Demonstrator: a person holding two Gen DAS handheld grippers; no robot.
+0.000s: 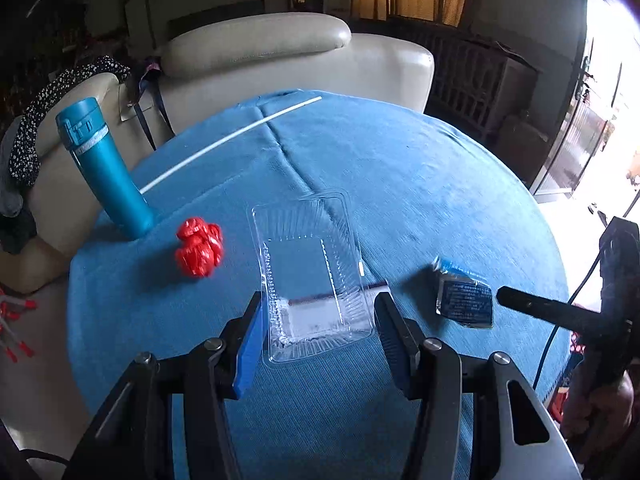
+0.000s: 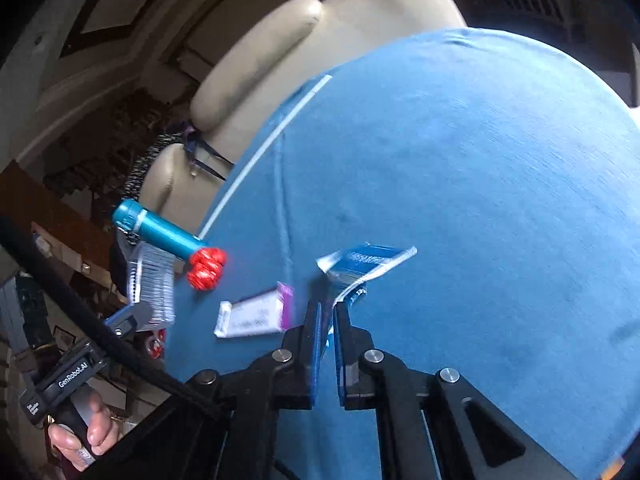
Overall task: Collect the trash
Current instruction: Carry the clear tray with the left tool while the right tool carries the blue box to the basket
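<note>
Left gripper (image 1: 320, 320) jaws half-wide, clamped across the short sides of a clear tray (image 1: 312, 276) – tray's long axis running away from the jaws, raised above a white wrapper (image 2: 252, 314) flat on the blue cloth (image 1: 420, 184). Right gripper (image 2: 328, 312) shut tight on a blue packet (image 2: 360, 266), packet trailing forward from the tips. Red wad (image 1: 199, 247) beside the teal bottle (image 1: 104, 172), near the left edge, nearer the left hand – open cloth elsewhere.

Left wrist view: looks steeply down along own fingers, close over blue tablecloth (image 1: 440, 184), armchair (image 1: 280, 56) beyond. Right wrist view: rolled, close, same way. Shared: cloth, armchair, teal bottle (image 1: 104, 168), red wad (image 1: 199, 246).
</note>
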